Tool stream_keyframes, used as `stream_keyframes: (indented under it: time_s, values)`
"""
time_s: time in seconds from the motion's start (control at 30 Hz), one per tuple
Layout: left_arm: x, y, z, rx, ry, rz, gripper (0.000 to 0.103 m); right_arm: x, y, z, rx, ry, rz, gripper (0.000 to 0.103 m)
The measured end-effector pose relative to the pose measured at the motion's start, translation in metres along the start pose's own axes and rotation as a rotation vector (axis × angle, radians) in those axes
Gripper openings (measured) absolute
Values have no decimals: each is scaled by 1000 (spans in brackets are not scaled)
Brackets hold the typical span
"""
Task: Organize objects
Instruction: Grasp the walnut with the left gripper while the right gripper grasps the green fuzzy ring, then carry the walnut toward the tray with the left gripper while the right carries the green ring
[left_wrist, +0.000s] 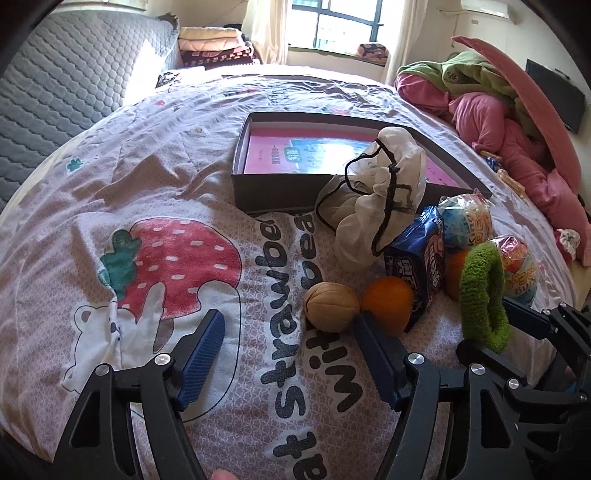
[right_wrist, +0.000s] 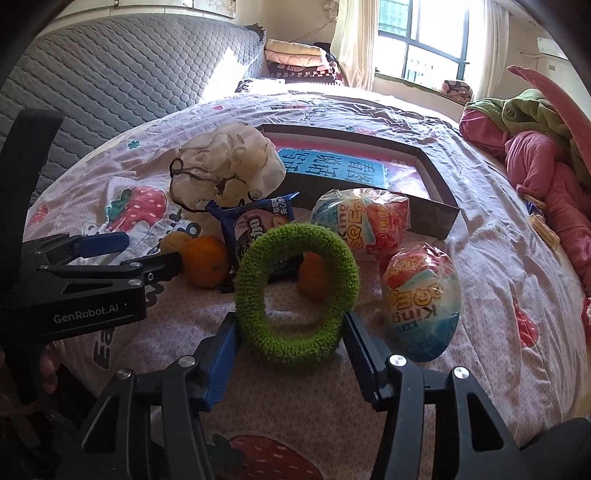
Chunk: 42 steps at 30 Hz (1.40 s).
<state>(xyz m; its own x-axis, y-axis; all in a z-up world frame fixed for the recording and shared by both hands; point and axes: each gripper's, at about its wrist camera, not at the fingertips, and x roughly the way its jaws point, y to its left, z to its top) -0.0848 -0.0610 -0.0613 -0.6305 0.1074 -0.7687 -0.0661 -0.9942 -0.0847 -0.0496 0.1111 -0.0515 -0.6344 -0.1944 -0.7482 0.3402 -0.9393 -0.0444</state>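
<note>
My right gripper (right_wrist: 291, 328) is shut on a fuzzy green ring (right_wrist: 295, 291), which stands upright with a pad pressing on each side; the ring (left_wrist: 484, 295) also shows at the right of the left wrist view. My left gripper (left_wrist: 291, 325) is open with nothing between its fingers, and a tan ball (left_wrist: 330, 306) and an orange (left_wrist: 388, 302) lie just past its right finger. Beyond them are a blue snack packet (left_wrist: 417, 266), a white drawstring bag (left_wrist: 369, 206), two egg-shaped toy packs (right_wrist: 362, 218) (right_wrist: 421, 302) and an open grey box (left_wrist: 280, 192) holding a pink book.
Everything lies on a bed with a strawberry-print cover (left_wrist: 177, 258). A heap of pink and green clothes (left_wrist: 491, 110) fills the right side. A grey quilted headboard (left_wrist: 55, 92) stands at the left, and folded blankets (left_wrist: 214, 44) sit under the window.
</note>
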Motion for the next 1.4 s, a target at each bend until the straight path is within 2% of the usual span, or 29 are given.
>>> stream_keyframes:
  time_s: [0.13,0.3,0.5,0.67,0.8,1.13,1.4]
  values:
    - [6,-3,5,26,3,-30,65,3,7,1,-51,1,-22,53]
    - [15,-9,7,55,30,-72,44,9,14,0,-108,5,-36,47]
    - [25,-12,10,70,45,-87,34,12,14,2,-138,4,-28,42]
    - [26,-10,11,58,49,-99,34,16,11,6,-133,2,7,31]
    - [23,-9,9,41,45,-109,34,16,9,6,-122,-5,16,28]
    - [12,-7,6,7,35,-133,34,3,-7,7,-11,-38,89,25]
    - [2,-8,5,-2,19,-137,34,-13,-12,9,11,-81,96,25]
